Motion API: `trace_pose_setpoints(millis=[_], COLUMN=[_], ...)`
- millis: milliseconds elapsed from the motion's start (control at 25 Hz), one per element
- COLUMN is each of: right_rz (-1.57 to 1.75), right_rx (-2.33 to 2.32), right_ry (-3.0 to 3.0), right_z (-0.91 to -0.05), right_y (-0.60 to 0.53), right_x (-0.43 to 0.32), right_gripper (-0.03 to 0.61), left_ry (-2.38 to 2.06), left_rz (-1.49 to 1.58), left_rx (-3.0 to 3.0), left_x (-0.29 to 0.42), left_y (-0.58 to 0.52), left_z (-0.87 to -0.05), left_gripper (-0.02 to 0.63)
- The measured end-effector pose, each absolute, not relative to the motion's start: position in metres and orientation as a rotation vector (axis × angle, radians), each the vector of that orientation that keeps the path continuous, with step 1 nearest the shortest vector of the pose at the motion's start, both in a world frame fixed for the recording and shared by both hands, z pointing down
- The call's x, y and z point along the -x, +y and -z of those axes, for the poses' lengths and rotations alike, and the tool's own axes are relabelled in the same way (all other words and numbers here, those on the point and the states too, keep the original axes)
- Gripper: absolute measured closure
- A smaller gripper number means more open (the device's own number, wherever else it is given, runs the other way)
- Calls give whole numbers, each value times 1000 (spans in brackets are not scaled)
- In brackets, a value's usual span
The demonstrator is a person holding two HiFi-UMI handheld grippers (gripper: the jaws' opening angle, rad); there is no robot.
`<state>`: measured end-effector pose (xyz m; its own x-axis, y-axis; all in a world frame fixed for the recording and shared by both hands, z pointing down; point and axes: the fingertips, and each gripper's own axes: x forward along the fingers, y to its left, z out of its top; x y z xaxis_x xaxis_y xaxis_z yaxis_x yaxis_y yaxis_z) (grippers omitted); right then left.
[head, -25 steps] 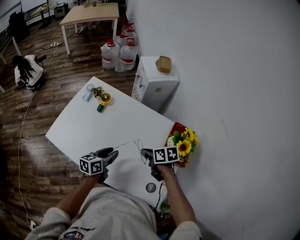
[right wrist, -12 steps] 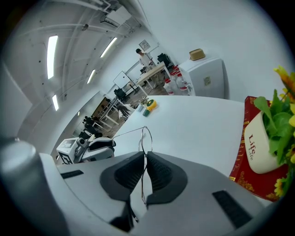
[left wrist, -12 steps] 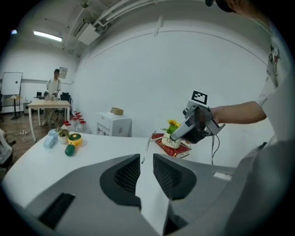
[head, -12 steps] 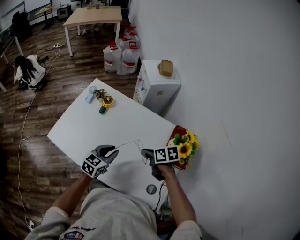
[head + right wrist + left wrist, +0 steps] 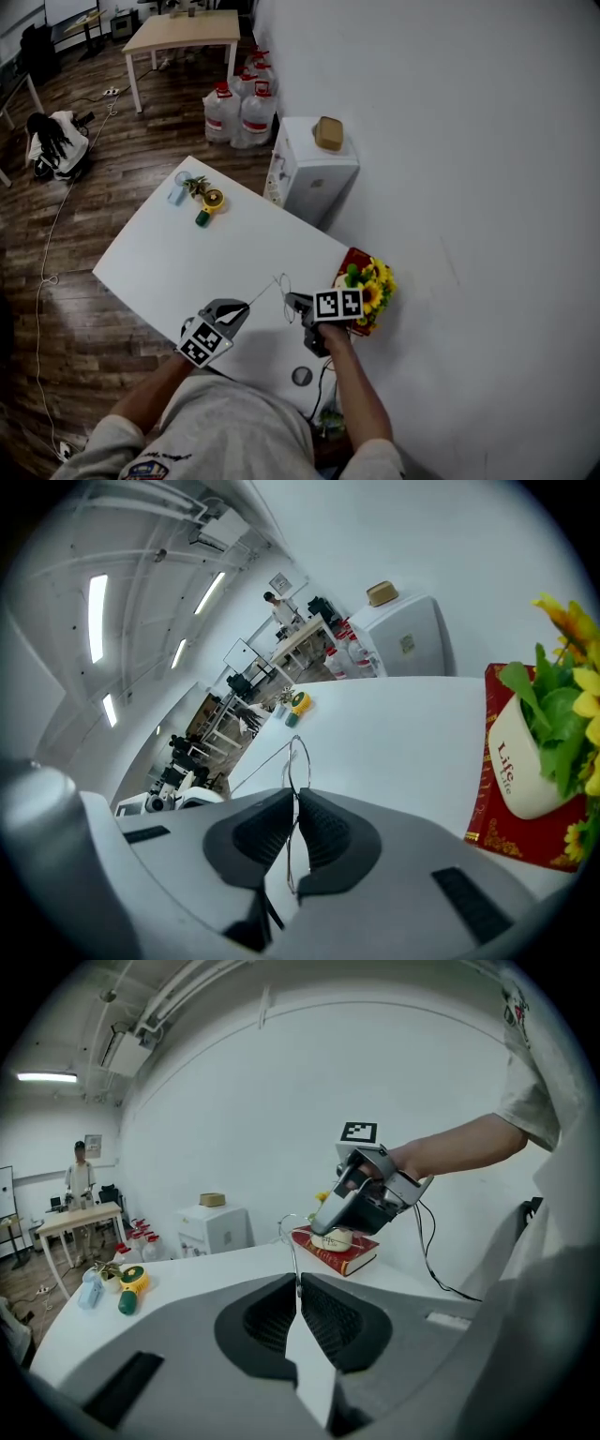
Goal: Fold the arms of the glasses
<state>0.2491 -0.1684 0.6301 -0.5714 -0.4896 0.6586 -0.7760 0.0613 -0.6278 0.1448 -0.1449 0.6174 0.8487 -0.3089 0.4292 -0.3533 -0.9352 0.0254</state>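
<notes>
The thin wire glasses (image 5: pixel 279 287) hang above the white table (image 5: pixel 169 258), between my two grippers. My right gripper (image 5: pixel 292 302) is shut on the frame, and one lens (image 5: pixel 298 757) sticks out past its jaws. From there a glasses arm (image 5: pixel 255 768) runs off to the left. My left gripper (image 5: pixel 244 308) has its jaws closing tight on the end of that arm (image 5: pixel 294 1252), and the wire rises from between the pads. In the left gripper view the right gripper (image 5: pixel 330 1215) hangs just beyond.
A pot of sunflowers (image 5: pixel 367 284) stands on a red book (image 5: pixel 339 1251) at the table's right edge. A yellow-green toy (image 5: pixel 206 202) and a blue cup (image 5: pixel 176 193) sit at the far corner. A small round object (image 5: pixel 301 376) lies near me. Behind stand a white cabinet (image 5: pixel 314 169) and water jugs (image 5: pixel 239 111).
My left gripper rolled, moved right toward the glasses and went from open to shut on the arm's end. The right gripper kept still with the frame.
</notes>
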Motion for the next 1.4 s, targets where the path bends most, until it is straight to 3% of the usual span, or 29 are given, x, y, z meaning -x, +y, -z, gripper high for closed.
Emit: trace_pose_setpoints(millis=[1040,1160,1400], right_rz=[-1604,-1587,-1520], right_rx=[-1267,-1280,-1298], right_ry=[-2143,-2144,-2144], right_z=[-624,-626,-630], right_y=[-169,-169,-170], right_x=[-234,-233,-236], right_gripper=[558,558,558], left_ry=[-228,-226,-319], left_rz=[-758,-741,-733], left_rx=[-2947,-2926,-2916], left_x=[-204,-197,-178], left_y=[-93,-90,-108], left_z=[-643,-640,-637], left_gripper=[583,505,495])
